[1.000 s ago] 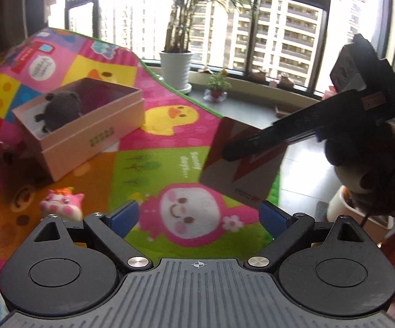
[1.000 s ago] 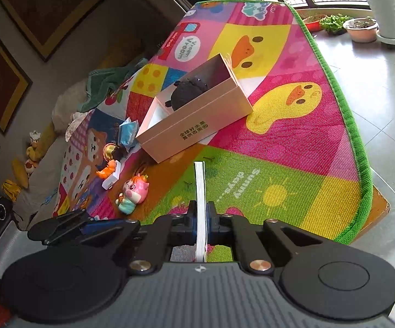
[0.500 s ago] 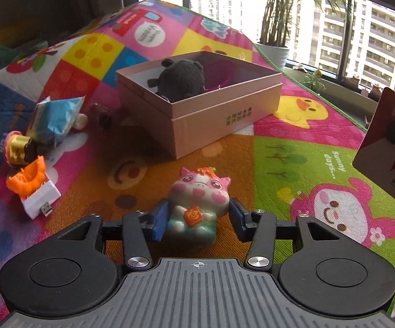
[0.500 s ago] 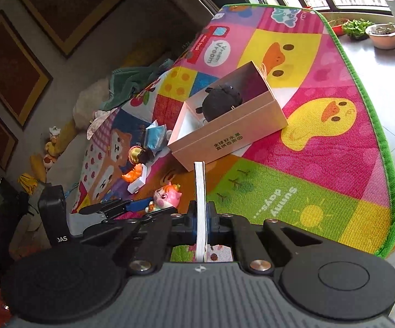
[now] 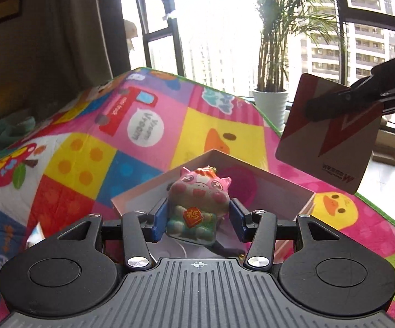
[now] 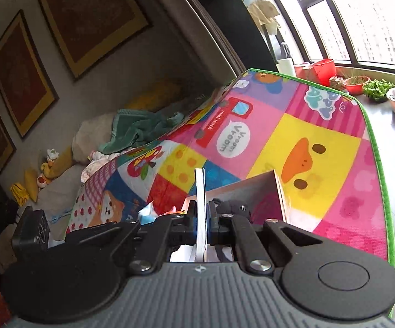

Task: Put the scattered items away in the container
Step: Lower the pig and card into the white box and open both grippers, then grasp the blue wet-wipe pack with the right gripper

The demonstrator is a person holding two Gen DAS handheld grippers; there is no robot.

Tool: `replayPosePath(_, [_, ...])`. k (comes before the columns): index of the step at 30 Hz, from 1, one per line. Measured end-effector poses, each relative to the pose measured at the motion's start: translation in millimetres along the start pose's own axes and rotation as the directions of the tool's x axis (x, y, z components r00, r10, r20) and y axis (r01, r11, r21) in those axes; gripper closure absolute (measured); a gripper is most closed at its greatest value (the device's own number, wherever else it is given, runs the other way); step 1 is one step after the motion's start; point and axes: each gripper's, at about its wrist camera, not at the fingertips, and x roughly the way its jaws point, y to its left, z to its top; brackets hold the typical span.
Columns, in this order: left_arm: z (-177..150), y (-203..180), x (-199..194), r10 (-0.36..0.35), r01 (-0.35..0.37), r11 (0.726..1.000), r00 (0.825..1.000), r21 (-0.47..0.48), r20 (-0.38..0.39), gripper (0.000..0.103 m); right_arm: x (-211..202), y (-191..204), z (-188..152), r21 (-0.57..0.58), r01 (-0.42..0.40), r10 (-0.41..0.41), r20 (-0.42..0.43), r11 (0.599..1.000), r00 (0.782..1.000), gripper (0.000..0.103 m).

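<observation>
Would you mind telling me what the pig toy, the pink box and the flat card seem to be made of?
Pig toy: probably soft foam or rubber, with a glossy painted skin and rounded, puffy forms. Pink box: looks like matte cardboard, with thin straight walls. Card: stiff printed card or thin board, flat and smooth; it stays unbent where it is gripped.

Card edge-on in right tool

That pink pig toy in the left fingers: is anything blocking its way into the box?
Nothing visible does. The pig toy hangs over the open pink box. The card in the right gripper sits off to the side.
</observation>
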Motion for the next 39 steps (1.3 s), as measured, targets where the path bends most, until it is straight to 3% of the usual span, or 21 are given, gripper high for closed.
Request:
replayPosePath(3, [-4.6,11.9,21.8,-0.024,0.022,0.998,0.999,-0.059,-0.044,0.045,43.7,-18.3,3.8,0.095,0.006,-0.004,-0.029,0.995,1.0,0.097])
replayPosePath(5, [-12.9,22.2,16.0,-0.039,0.035,0.993,0.999,-0.112,-0.037,0.027,69.4,-32.9,-4.8,0.193,-0.028,0.042,-0.07,0.981,0.997,0.097])
replayPosePath(7, [-22.4,32.8,0.6,-0.015,0.014,0.99,1.0,-0.141,-0.01,0.017,91.6,-40.4,-17.6,0.245,-0.066,0.095,-0.108,0.967,0.99,0.096])
replayPosePath(9, [-32.2,44.6,-18.6,0.011,-0.009,0.984,1.0,-0.178,0.006,0.013,108.6,-43.4,-29.1,0.258,-0.058,0.097,-0.144,0.964,0.985,0.093])
replayPosePath(11, [-43.7,56.3,-38.1,0.024,-0.024,0.977,1.0,-0.21,-0.001,0.007,113.9,-38.7,-35.2,0.174,0.02,0.008,-0.158,0.985,0.987,0.093])
replayPosePath(15, [-74.1,76.1,-66.6,0.109,-0.12,0.97,0.992,-0.211,-0.063,0.002,97.8,-17.4,-34.9,-0.082,0.188,-0.194,-0.078,0.979,0.978,0.057])
replayPosePath(18, [-107.2,91.1,-74.5,0.177,-0.204,0.954,0.975,-0.219,-0.138,0.002,86.7,-2.5,-28.0,-0.146,0.217,-0.225,-0.037,0.965,0.974,0.052])
replayPosePath(22, [-140.7,115.6,-79.8,0.243,-0.304,0.894,0.946,-0.33,-0.213,0.001,86.3,42.1,-30.8,-0.249,0.182,-0.192,-0.017,0.951,0.981,0.023])
replayPosePath(24, [-150.8,122.9,-89.2,0.296,-0.356,0.866,0.931,-0.352,-0.215,0.0,91.9,75.1,-41.4,-0.357,0.153,-0.173,-0.024,0.921,0.985,0.022])
replayPosePath(26, [-158.5,129.4,-99.7,0.34,-0.394,0.84,0.918,-0.373,-0.204,0.0,100.2,109.9,-56.9,-0.485,0.126,-0.159,-0.028,0.866,0.987,0.021])
replayPosePath(28, [-164.1,136.4,-105.7,0.335,-0.388,0.819,0.922,-0.423,-0.197,0.0,113.7,140.6,-68.9,-0.576,0.081,-0.135,-0.052,0.813,0.989,0.019])
replayPosePath(30, [-168.9,139.1,-106.5,0.298,-0.351,0.801,0.936,-0.484,-0.185,0.0,136.5,164.7,-73.3,-0.603,0.021,-0.11,-0.111,0.798,0.988,0.017])
replayPosePath(33, [-167.6,132.5,-106.8,0.292,-0.331,0.82,0.944,-0.468,-0.156,0.0,185.1,192.9,-75.0,-0.616,-0.023,-0.122,-0.193,0.787,0.974,0.013])
replayPosePath(39, [-167.4,127.5,-105.9,0.291,-0.326,0.829,0.945,-0.455,-0.146,0.0,288.5,221.7,-90.7,-0.687,-0.046,-0.212,-0.286,0.725,0.934,0.013])
